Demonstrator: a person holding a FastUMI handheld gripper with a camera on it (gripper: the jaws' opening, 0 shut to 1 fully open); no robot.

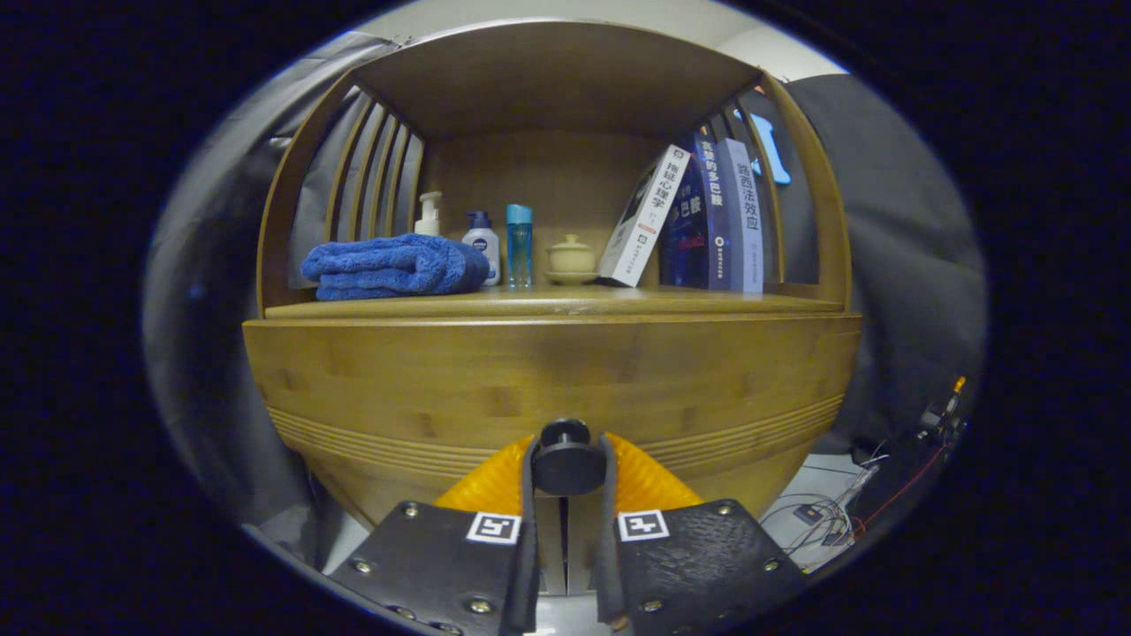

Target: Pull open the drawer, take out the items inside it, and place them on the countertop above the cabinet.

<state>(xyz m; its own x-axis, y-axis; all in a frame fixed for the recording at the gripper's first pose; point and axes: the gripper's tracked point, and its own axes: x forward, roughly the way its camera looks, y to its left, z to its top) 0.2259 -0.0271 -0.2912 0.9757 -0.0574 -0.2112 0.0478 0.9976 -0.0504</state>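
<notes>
Gripper (567, 468) fingers are clamped on the round black drawer knob (567, 458) low on the bamboo cabinet's drawer front (548, 380), a small rigid hold, likely slippery, best pulled straight out.

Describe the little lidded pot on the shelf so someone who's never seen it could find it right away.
Look at the wooden cabinet whose knob the fingers clamp. On its countertop, between the blue bottle and the leaning white book, sits the pot: squat, cream, on a saucer.
</notes>
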